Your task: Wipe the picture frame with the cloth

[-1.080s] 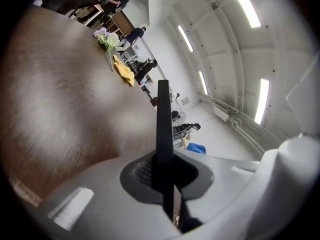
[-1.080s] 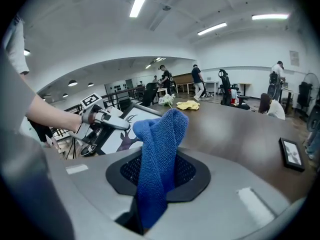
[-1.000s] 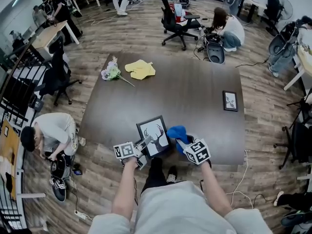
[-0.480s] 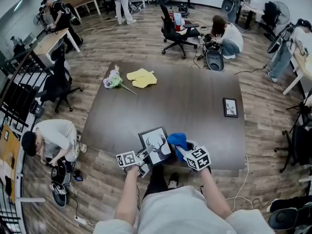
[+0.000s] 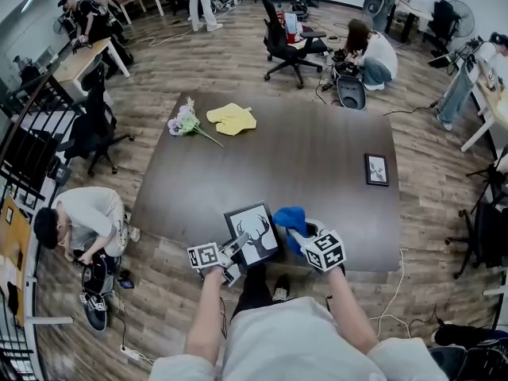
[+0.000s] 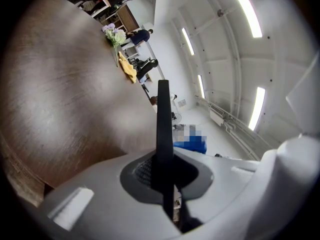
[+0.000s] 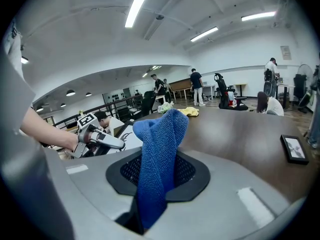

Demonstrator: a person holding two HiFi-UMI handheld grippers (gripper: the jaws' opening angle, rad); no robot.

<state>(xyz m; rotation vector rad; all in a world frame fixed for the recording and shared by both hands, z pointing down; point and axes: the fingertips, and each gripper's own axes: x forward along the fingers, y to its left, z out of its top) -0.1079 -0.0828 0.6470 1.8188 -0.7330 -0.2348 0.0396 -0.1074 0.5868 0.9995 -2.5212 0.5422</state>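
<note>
- The black-rimmed picture frame with a deer print (image 5: 254, 232) is at the near edge of the dark brown wooden desk (image 5: 309, 149), its lower left edge pinched in the left tongs (image 5: 238, 243).
- Just to its right, the right tongs (image 5: 302, 233) are clamped on a bunched blue terry cloth (image 5: 290, 217).
- Over on the far side of the desk there's a yellow rag (image 5: 232, 118) and a flower bunch (image 5: 184, 121), plus a small black frame (image 5: 375, 169) off to the right.

- Cloth (image 5: 288, 216): blue.
- Picture frame (image 5: 255, 228): black border, white picture, black antlered-deer print.
- Desk (image 5: 317, 157): dark brown wood grain.
- Rag (image 5: 232, 118): yellow.
</note>
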